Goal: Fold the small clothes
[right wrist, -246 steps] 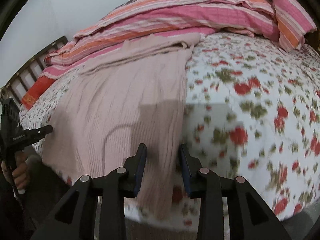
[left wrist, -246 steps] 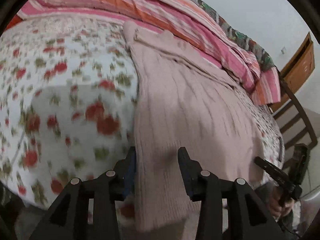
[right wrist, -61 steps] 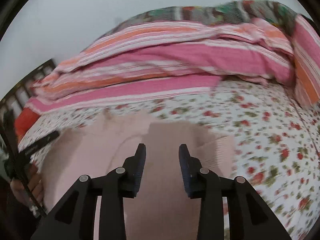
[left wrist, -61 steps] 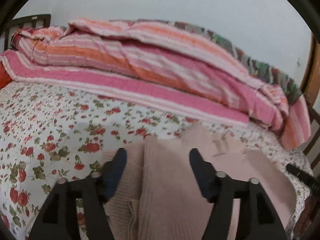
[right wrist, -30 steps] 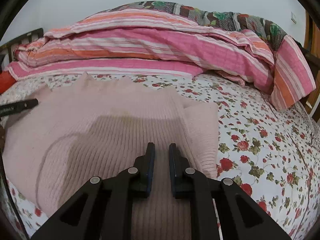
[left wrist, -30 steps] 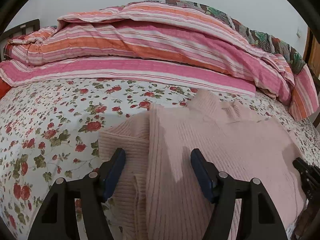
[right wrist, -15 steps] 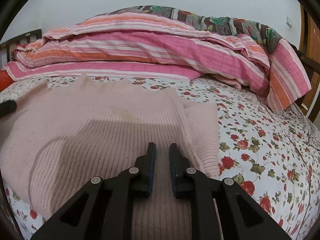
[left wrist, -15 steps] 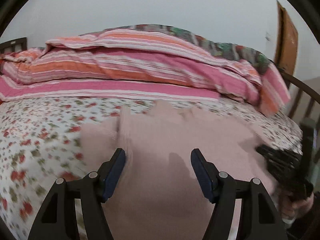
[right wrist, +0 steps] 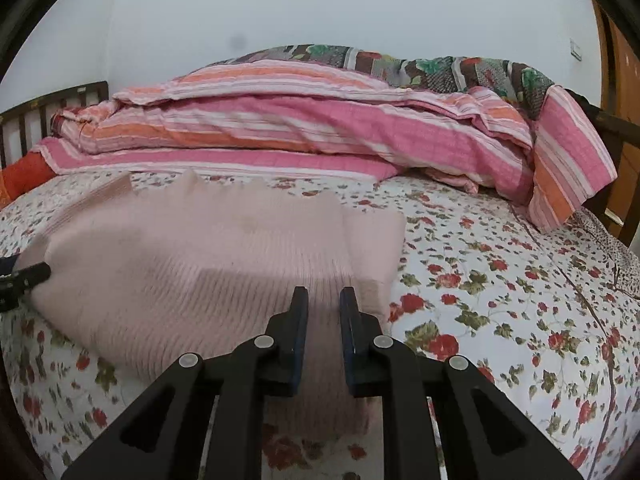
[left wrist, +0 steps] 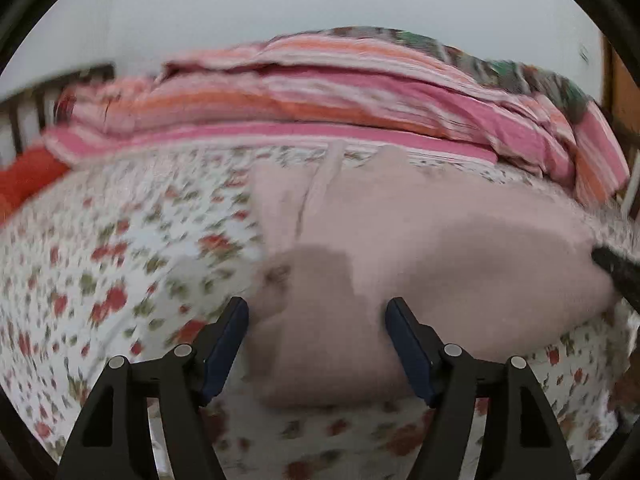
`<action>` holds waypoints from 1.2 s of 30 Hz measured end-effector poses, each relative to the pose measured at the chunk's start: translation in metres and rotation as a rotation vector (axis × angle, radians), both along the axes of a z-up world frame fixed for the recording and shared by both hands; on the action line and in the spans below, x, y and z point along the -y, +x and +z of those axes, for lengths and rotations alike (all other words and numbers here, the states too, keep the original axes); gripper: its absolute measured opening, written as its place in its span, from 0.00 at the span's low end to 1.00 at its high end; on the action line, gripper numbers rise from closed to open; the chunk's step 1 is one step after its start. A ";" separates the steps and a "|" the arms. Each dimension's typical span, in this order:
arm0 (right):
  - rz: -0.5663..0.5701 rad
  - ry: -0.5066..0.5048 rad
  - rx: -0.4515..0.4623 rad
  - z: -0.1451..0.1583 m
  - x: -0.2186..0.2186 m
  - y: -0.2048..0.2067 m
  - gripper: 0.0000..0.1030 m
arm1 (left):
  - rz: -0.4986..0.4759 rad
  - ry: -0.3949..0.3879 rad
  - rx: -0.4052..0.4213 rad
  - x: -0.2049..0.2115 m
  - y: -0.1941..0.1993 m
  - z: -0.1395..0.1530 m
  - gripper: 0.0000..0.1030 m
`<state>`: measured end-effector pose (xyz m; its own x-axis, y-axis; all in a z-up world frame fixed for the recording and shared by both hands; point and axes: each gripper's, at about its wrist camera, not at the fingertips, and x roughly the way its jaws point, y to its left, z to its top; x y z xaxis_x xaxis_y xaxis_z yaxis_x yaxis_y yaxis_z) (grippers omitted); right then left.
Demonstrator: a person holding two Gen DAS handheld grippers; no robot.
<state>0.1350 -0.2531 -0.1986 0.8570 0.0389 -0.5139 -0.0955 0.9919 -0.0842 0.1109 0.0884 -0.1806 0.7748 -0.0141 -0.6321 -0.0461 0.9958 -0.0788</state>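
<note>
Closest to me, my left gripper [left wrist: 317, 306] hangs over the near left corner of the pink knit sweater [left wrist: 440, 248]. Its jaws are well apart and opening. The folded corner sits in the gap between them and neither pad presses on it. This view is smeared with motion, so I can't make out the knit's detail.

My right gripper [right wrist: 324, 294] is at the sweater's near right edge, with its jaws almost together. Ribbed pink fabric shows in the thin slit between the blue pads, but I cannot tell whether it is pinched or just lying behind them. In the right wrist view, the left gripper's dark tip [right wrist: 24, 276] is at the sweater's far left edge. In the left wrist view, the right one's tip [left wrist: 616, 268] pokes in at the sweater's right end.

The sweater [right wrist: 180, 272] itself lies folded into a wide block on the floral bedsheet [right wrist: 500, 280]. A folded-in panel makes a paler strip along its right side, and its near edge is close to the edge of the mattress. The rose-printed sheet [left wrist: 100, 260] spreads out on both sides of the sweater.

Behind the sweater is a bunched pink-and-orange striped quilt [right wrist: 320, 128], with a dark patchwork floral blanket [right wrist: 440, 66] on top of it. To the sweater's far left are an orange-red cushion [right wrist: 24, 178] and the dark slatted bed frame [right wrist: 52, 104]. Beyond them all is a plain pale wall [right wrist: 320, 8].
</note>
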 end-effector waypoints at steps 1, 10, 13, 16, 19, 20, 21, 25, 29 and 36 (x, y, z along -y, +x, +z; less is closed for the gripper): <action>0.001 0.000 -0.007 -0.001 0.001 -0.001 0.14 | 0.019 -0.058 -0.024 -0.013 0.002 0.000 0.69; -0.012 -0.025 -0.026 -0.002 -0.005 0.000 0.16 | 0.041 -0.114 -0.116 -0.039 0.007 0.002 0.69; -0.007 0.002 -0.037 -0.001 -0.002 0.001 0.16 | -0.003 -0.178 -0.117 -0.043 -0.003 0.000 0.66; 0.002 0.033 -0.047 0.000 0.002 0.002 0.16 | -0.057 -0.237 -0.128 -0.044 -0.005 -0.002 0.66; 0.004 0.047 -0.050 0.000 0.004 0.002 0.16 | -0.082 -0.237 -0.118 -0.039 -0.004 -0.004 0.65; 0.005 0.045 -0.050 0.000 0.004 0.001 0.16 | -0.088 -0.249 -0.123 -0.038 -0.001 -0.005 0.65; 0.006 0.041 -0.049 0.000 0.003 0.001 0.16 | -0.088 -0.271 -0.129 -0.039 0.003 -0.006 0.65; 0.006 0.033 -0.047 0.000 0.002 0.000 0.16 | -0.079 -0.291 -0.135 -0.037 0.022 -0.007 0.65; 0.006 0.034 -0.047 0.000 0.001 -0.001 0.16 | -0.063 -0.289 -0.162 -0.035 0.034 -0.010 0.67; 0.004 0.007 -0.033 -0.002 -0.007 -0.001 0.24 | -0.043 -0.283 -0.167 -0.034 0.031 -0.007 0.67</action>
